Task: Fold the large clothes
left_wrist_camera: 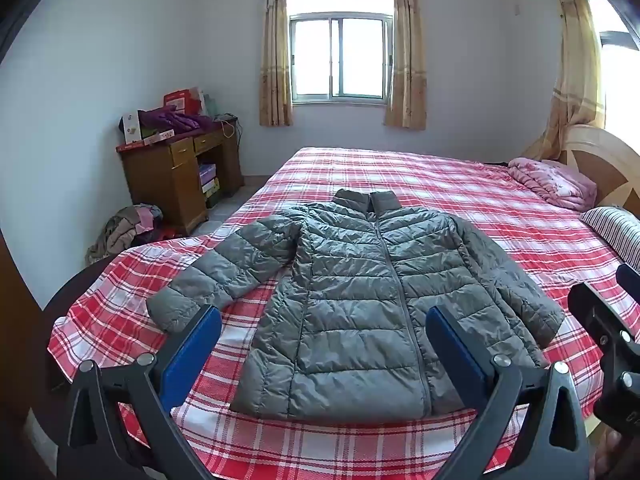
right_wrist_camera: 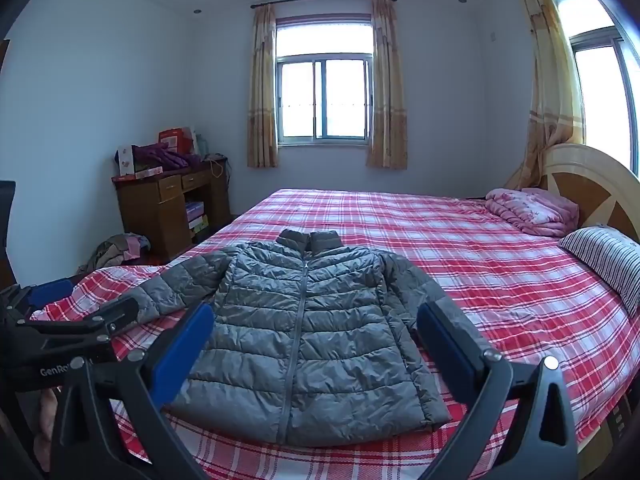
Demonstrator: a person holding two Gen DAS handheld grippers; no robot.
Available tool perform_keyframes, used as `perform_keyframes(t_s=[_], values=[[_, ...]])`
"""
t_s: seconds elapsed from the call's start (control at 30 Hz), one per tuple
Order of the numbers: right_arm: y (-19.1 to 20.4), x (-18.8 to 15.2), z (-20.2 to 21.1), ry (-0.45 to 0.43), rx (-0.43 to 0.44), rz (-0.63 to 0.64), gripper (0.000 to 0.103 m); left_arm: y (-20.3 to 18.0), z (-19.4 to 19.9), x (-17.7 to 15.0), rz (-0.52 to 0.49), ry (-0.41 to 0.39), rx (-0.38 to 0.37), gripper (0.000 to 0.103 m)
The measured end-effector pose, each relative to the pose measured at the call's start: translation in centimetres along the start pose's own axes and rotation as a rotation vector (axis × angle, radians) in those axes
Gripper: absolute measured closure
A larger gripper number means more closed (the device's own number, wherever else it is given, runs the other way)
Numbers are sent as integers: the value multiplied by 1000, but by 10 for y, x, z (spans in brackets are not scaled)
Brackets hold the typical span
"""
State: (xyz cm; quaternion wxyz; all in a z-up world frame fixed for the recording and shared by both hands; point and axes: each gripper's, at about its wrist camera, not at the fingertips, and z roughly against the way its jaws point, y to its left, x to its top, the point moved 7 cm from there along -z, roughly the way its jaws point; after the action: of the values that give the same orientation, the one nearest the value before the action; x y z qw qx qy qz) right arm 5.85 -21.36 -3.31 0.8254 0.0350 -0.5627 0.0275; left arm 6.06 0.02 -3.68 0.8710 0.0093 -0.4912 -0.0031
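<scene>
A grey quilted puffer jacket (left_wrist_camera: 352, 292) lies flat, front up and zipped, on the red plaid bed (left_wrist_camera: 460, 184), collar away from me, both sleeves spread outward. It also shows in the right wrist view (right_wrist_camera: 304, 332). My left gripper (left_wrist_camera: 322, 332) is open and empty, hovering above the jacket's hem. My right gripper (right_wrist_camera: 314, 330) is open and empty, also above the hem. The right gripper's body shows at the right edge of the left wrist view (left_wrist_camera: 600, 332); the left gripper's body shows at the left of the right wrist view (right_wrist_camera: 80, 328).
A pink folded quilt (right_wrist_camera: 532, 210) and a striped pillow (right_wrist_camera: 604, 256) lie by the wooden headboard (right_wrist_camera: 592, 184). A wooden desk (right_wrist_camera: 168, 204) with boxes stands left, with a clothes pile (right_wrist_camera: 120, 250) on the floor.
</scene>
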Motion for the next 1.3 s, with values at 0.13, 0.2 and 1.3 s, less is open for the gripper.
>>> perform_keyframes(t_s=[0.13, 0.2, 1.3], values=[[1, 0, 0, 2, 0, 2, 0, 3, 1, 1, 24, -21, -10, 1], [1, 0, 0, 2, 0, 1, 0, 4, 1, 3, 24, -24, -7, 1], [10, -11, -9, 30, 14, -4, 0, 15, 3, 9, 32, -56, 21, 1]])
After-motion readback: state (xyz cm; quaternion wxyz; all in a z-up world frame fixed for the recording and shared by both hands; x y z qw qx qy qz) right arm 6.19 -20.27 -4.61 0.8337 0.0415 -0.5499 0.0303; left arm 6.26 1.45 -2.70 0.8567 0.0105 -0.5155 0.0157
